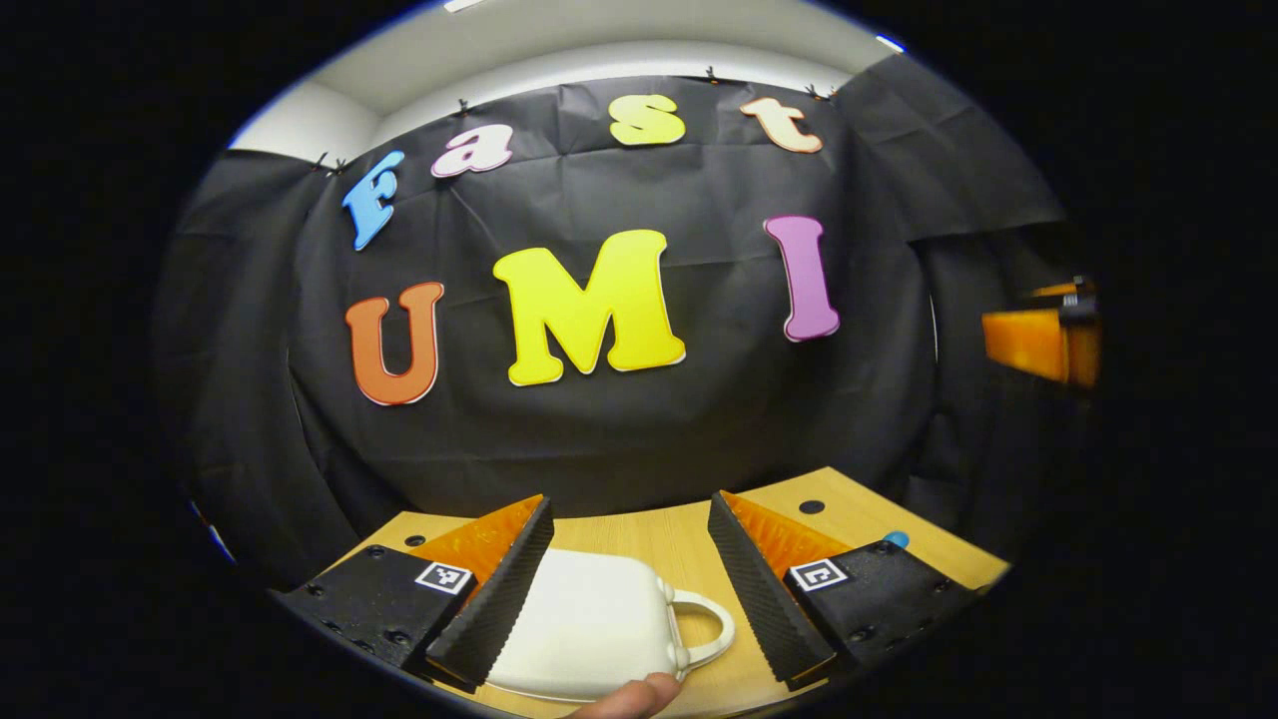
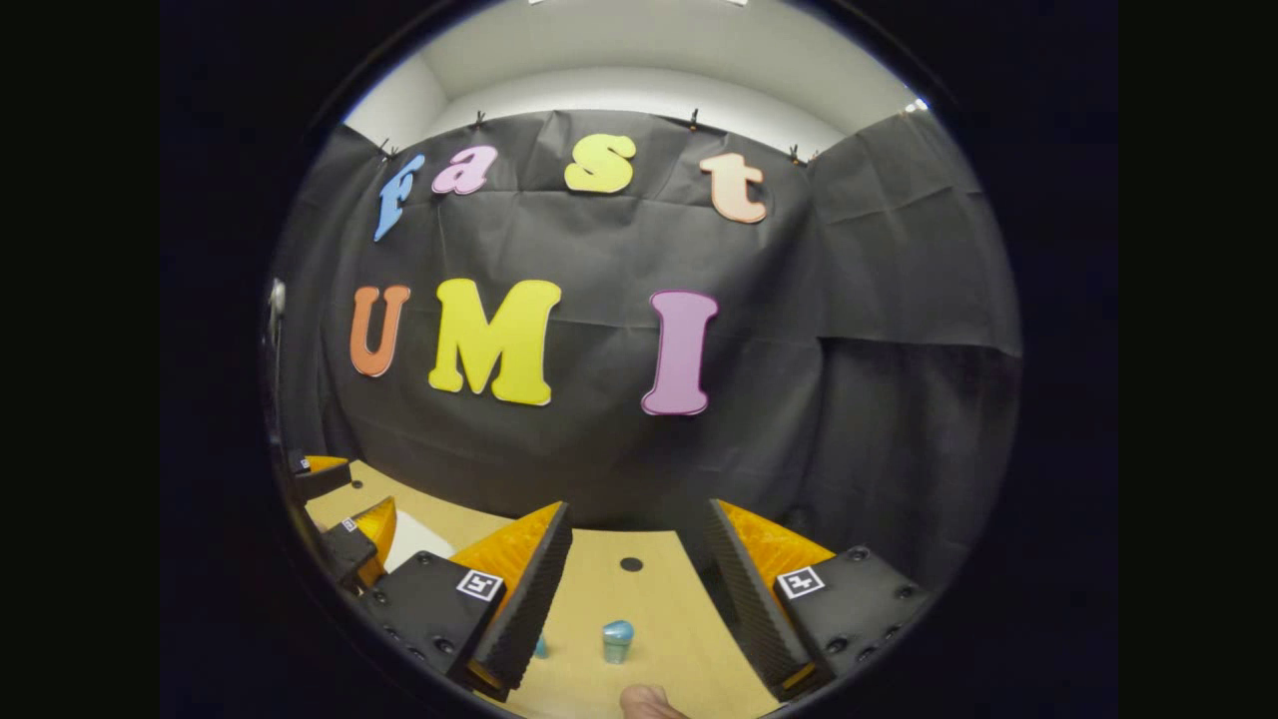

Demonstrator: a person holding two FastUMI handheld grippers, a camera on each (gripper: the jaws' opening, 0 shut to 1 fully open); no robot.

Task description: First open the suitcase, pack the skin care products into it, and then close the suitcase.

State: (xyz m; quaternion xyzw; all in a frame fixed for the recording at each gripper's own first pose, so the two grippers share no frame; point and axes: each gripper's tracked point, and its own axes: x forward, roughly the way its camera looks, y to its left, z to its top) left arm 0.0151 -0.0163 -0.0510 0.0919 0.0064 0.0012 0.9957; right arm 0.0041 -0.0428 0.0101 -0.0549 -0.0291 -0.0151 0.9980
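Well, my left tool [image 1: 631, 589] gapes over the closed white suitcase [image 1: 584, 624]; rigid, light, I'd judge; I'd grab its handle [image 1: 707, 627].

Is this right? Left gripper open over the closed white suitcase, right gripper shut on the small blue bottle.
Not quite. The right gripper is open, not shut on the small blue bottle: in the right gripper view the bottle stands on the wooden table between the spread fingers, touching neither. The rest holds: in the left gripper view the left gripper is open over the closed white suitcase.
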